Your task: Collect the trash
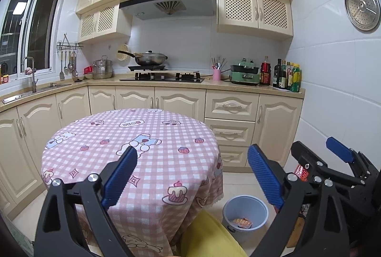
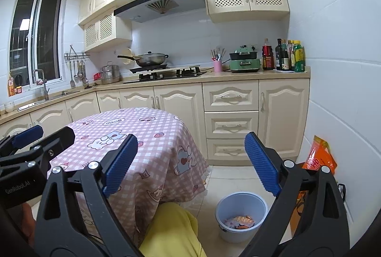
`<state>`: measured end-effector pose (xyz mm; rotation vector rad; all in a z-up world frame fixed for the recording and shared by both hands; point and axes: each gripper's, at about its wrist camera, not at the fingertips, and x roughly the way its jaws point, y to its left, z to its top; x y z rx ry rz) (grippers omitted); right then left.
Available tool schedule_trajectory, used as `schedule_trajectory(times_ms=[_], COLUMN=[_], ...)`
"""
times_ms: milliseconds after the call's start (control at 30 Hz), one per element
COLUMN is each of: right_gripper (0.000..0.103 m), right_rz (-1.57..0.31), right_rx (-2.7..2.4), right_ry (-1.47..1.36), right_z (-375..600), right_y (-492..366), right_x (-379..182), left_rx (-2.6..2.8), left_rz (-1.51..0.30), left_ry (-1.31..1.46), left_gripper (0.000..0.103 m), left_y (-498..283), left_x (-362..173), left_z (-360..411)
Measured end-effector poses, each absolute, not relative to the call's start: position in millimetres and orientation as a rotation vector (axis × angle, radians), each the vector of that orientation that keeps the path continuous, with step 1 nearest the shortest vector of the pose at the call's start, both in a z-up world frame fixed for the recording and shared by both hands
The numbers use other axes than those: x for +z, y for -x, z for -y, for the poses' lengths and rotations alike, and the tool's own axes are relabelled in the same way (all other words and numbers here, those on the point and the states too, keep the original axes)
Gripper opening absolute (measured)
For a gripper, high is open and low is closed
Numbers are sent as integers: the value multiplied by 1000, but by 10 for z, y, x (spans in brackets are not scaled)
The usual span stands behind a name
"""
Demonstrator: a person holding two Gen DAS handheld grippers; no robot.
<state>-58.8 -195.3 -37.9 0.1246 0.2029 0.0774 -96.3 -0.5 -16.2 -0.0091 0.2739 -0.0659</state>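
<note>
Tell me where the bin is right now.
The bin stands on the floor right of the table, in front of the drawers, low between the fingers in both views, wrappers inside.

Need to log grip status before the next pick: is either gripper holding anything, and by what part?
Nothing is held. The left gripper and the right gripper both stand wide open with nothing between their blue pads. Wrappers already lie in the trash bin.

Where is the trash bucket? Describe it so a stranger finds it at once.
Start at the round table with the pink checked cloth. On the floor tiles to its right, before the cream drawers, stands a pale grey bucket. It is the only open container down there, with orange wrappers inside.
</note>
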Motion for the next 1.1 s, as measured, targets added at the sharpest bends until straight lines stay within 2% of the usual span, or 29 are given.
schedule_trajectory(times_ms=[1100], right_gripper=[91], right_rz=[-252], right_rx=[71], right_ry=[-146], right_z=[2060], right_y=[524], right_x=[-426], left_rx=[-89], left_rz=[-317], left_ry=[-10], left_gripper=[93], left_y=[875], left_x=[-222], left_z=[157])
